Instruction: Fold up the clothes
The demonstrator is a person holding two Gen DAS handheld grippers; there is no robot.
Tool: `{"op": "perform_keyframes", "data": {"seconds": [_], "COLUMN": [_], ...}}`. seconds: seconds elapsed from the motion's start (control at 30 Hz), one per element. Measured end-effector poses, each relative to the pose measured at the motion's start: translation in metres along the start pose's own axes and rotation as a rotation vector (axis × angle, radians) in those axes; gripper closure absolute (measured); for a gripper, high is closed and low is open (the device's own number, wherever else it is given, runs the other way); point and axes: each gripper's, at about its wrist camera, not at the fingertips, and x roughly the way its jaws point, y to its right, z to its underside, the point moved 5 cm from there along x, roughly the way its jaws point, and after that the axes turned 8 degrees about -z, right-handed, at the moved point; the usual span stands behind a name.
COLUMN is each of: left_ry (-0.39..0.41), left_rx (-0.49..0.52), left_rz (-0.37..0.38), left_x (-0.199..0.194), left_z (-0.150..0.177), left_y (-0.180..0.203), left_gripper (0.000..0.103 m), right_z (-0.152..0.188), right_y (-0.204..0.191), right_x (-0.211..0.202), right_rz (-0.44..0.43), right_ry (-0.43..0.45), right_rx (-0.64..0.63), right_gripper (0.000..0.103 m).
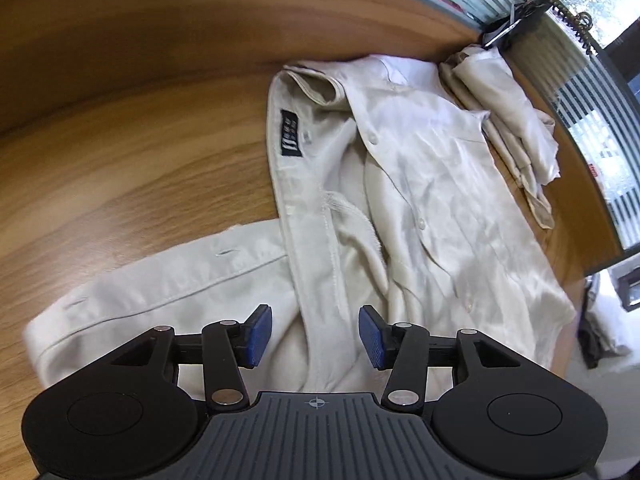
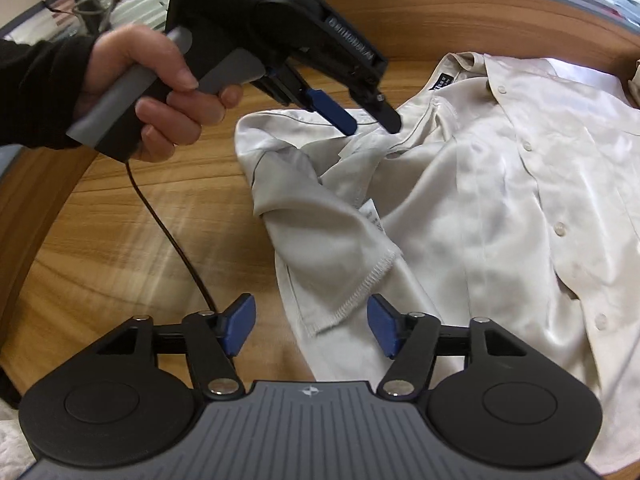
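Observation:
A cream button-up shirt (image 1: 432, 184) lies rumpled on the wooden table (image 1: 120, 120), collar and dark neck label (image 1: 291, 133) toward the far side. My left gripper (image 1: 316, 336) is open above the shirt's folded-over side panel, blue pads clear of the cloth. In the right wrist view a hand (image 2: 160, 92) holds that left gripper (image 2: 372, 124), its open fingertips just over the shirt (image 2: 480, 208) near the shoulder. My right gripper (image 2: 310, 326) stands open low over a turned-up, stitched hem edge (image 2: 360, 284), which lies between the pads without being pinched.
A second cream garment (image 1: 508, 108) lies bunched at the far right near the table edge, beside dark gear (image 1: 508, 32). A black cable (image 2: 172, 232) trails across the wood (image 2: 120, 240) from the left gripper. More clothes (image 1: 604, 320) sit beyond the right edge.

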Motion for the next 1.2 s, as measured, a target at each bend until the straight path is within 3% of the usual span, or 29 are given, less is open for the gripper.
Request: {"op": "perform_keyframes", "data": {"seconds": [0.17,0.2,0.23,0.27,0.33,0.37,0.57,0.73,1.03,1.2], "left_ry": [-0.054,-0.057,-0.058,-0.048,-0.018,0.002,0.103,0.138,0.215,0.203], "left_rx": [0.020,0.031,0.042,0.059,0.089,0.102,0.079,0.062,0.141,0.167], "left_rz": [0.013,0.004,-0.005,-0.017,-0.049,-0.067,-0.179,-0.242,-0.349,-0.388], "left_x": [0.012,0.014,0.015,0.014,0.010,0.006,-0.021,-0.034,-0.037,-0.026], "left_z": [0.001,0.002,0.003,0.003,0.001,-0.001,-0.034,-0.066,-0.100,-0.110], "left_y": [0.006,0.007,0.009,0.010,0.012,0.011,-0.006,-0.023,-0.018,-0.020], "left_gripper": [0.052,0.062,0.083,0.089,0.096,0.096,0.097,0.099,0.099,0.096], "right_z": [0.001,0.001,0.001,0.002,0.002,0.002,0.019,0.060,0.138,0.145], "right_y": [-0.004,-0.004,-0.005,-0.006,-0.004,-0.002,0.011,0.015,0.046,0.056], "right_x": [0.026,0.029,0.030,0.030,0.027,0.025,-0.013,-0.061,-0.130,-0.156], "right_rz": [0.055,0.070,0.085,0.099,0.122,0.133,0.125,0.129,0.226,0.239], "right_ry": [-0.031,-0.034,-0.033,-0.030,-0.027,-0.027,-0.012,-0.065,-0.170,-0.106], "right_rx": [-0.050,-0.055,-0.063,-0.078,-0.079,-0.073,0.022,0.055,0.158,0.223], "right_gripper": [0.035,0.038,0.041,0.049,0.089,0.100,0.101,0.101,0.101,0.096]}}
